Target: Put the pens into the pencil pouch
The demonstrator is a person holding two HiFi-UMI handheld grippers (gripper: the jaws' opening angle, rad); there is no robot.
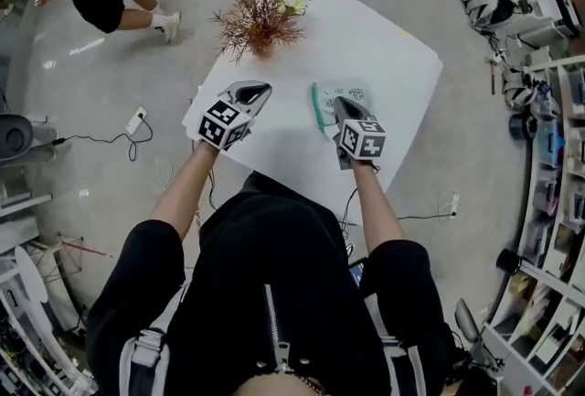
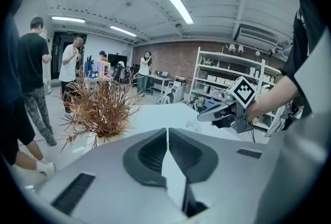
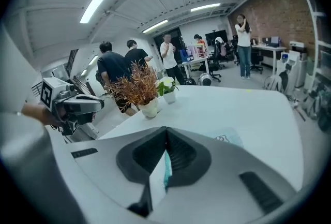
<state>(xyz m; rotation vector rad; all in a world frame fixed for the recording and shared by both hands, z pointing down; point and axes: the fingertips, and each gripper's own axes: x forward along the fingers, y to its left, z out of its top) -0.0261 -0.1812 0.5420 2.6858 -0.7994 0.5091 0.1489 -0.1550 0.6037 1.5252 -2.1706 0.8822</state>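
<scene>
Head view puts the pencil pouch [image 1: 326,96] flat on the table, partly under the right gripper [image 1: 341,101]. It is a soft, pale, see-through sleeve with a small dark print. Its teal zip [image 1: 317,111] curves roughly 12 to 6 along its 9 o'clock side. No pens show in any view (so I cannot say which way they lie). The right gripper is plainly the nearer one. It points toward 12 and its ribbed dark jaws are pressed together at the tips, with a teal sliver behind them that I judge to be the zip seen below. The left gripper [image 1: 260,91] sits at the pouch's 9 o'clock, apart from it, with its jaws also pressed together on nothing. Around them is the smooth white table [image 1: 393,56], and a spiky dried plant [image 1: 259,19] stands at 12.
</scene>
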